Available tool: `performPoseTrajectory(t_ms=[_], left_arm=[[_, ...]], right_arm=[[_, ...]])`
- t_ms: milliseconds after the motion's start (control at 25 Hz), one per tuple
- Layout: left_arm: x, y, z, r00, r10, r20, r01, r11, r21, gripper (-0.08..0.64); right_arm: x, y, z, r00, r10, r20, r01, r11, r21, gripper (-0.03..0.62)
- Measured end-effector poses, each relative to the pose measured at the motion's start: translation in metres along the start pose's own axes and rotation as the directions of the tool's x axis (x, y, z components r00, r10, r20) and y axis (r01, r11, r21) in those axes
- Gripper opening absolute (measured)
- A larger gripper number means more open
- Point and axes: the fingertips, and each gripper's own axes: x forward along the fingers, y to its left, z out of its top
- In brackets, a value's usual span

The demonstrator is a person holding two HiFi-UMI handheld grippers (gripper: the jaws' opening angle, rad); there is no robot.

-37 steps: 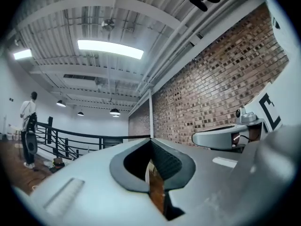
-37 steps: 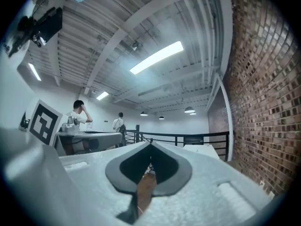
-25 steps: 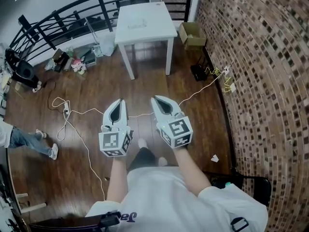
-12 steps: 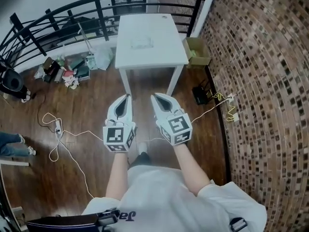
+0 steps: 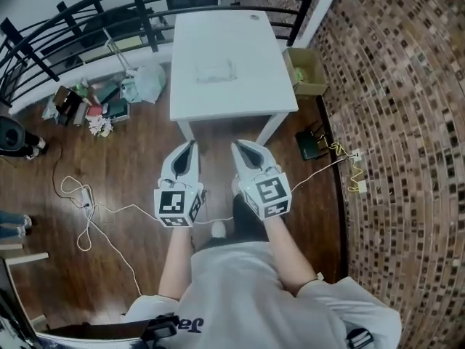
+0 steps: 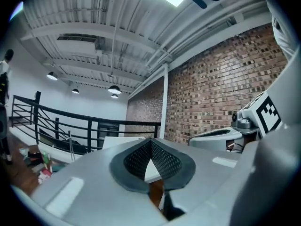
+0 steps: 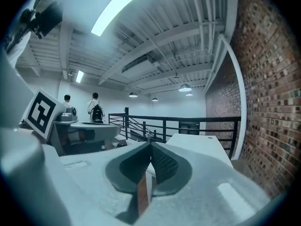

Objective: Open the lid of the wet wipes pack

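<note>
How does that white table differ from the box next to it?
The table is white and large; the box is brown and much smaller. The table stands on legs; the box sits straight on the floor, top open. Both stand close to the brick wall.

Table (image 5: 240, 100) stands ahead, backed by the railing (image 5: 73, 22). Wet wipes pack (image 5: 215, 71) lies on it, near its middle. Box (image 5: 308, 71) on the floor right of the table, beside the wall (image 5: 407, 122); clutter (image 5: 102, 102) on the floor left. Left gripper (image 5: 190, 147) and right gripper (image 5: 238, 147) side by side before the table's near edge
</note>
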Motion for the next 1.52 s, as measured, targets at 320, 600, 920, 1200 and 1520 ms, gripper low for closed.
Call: performPoseTrajectory(t_ms=[320, 600, 920, 1200, 1520], left_arm=[[0.177, 0.055, -0.024, 0.996, 0.019, -0.086, -0.02, 1.0, -0.013, 0.017], [0.283, 0.109, -0.069, 0.97, 0.079, -0.231, -0.098, 0.992, -0.074, 0.017], [0.357, 0.183, -0.156, 0.923, 0.066, -0.38, -0.116, 0.987, -0.111, 0.017], [0.398, 0.204, -0.208, 0.89, 0.016, -0.457, -0.091, 0.985, -0.143, 0.017], [0.409, 0.205, -0.222, 0.876, -0.034, -0.482, -0.084, 0.972, -0.221, 0.017]], right_arm=[[0.144, -0.126, 0.016, 1.0, 0.024, 0.005, -0.024, 0.999, -0.048, -0.008], [0.242, -0.185, -0.009, 0.991, 0.099, -0.089, -0.105, 0.993, -0.061, -0.008], [0.343, -0.189, -0.081, 0.966, 0.109, -0.234, -0.152, 0.973, -0.174, -0.008], [0.396, -0.197, -0.123, 0.943, 0.088, -0.322, -0.202, 0.919, -0.34, -0.008], [0.416, -0.19, -0.161, 0.9, 0.087, -0.426, -0.336, 0.763, -0.553, 0.067]])
